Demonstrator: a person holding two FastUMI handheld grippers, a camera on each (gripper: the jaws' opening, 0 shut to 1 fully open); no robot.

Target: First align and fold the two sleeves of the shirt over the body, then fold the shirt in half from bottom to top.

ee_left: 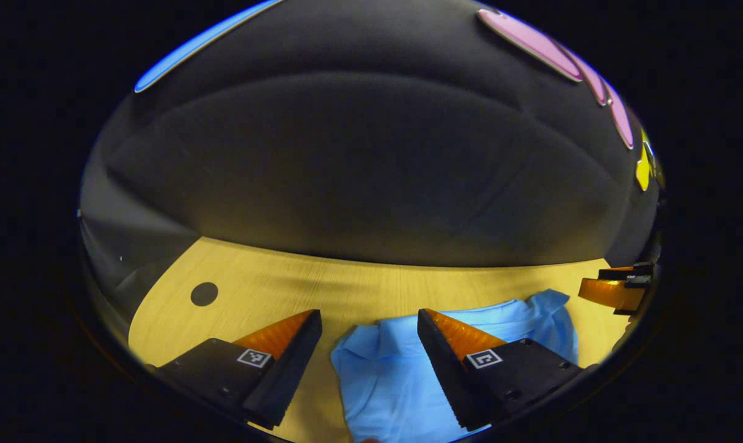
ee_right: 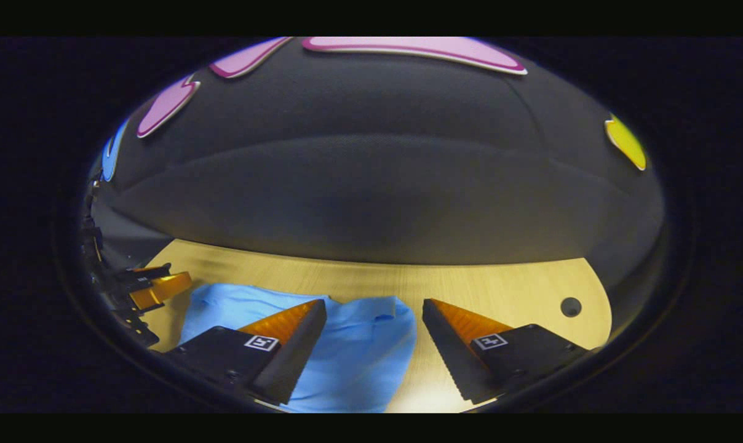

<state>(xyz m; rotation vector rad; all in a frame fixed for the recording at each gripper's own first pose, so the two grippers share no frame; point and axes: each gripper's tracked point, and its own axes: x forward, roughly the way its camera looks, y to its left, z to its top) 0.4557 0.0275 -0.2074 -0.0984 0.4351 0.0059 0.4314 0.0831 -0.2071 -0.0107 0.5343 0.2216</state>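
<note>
Shirt [ee_left: 390, 369], light blue, soft and rumpled, lies on the pale wood-grain table [ee_left: 347, 286] between our two grippers.

In the left gripper view our left gripper [ee_left: 369, 326] stands with jaws apart over the shirt's edge, clamping nothing; the right gripper [ee_right: 374, 317] likewise stands spread above the cloth; bare tabletop runs open behind the shirt to the booth's black cloth wall [ee_left: 371, 154]; a round dark hole [ee_left: 204, 294] sits near the table's curved corner; each finger carries a square black-and-white marker, unreadable as writing.
</note>
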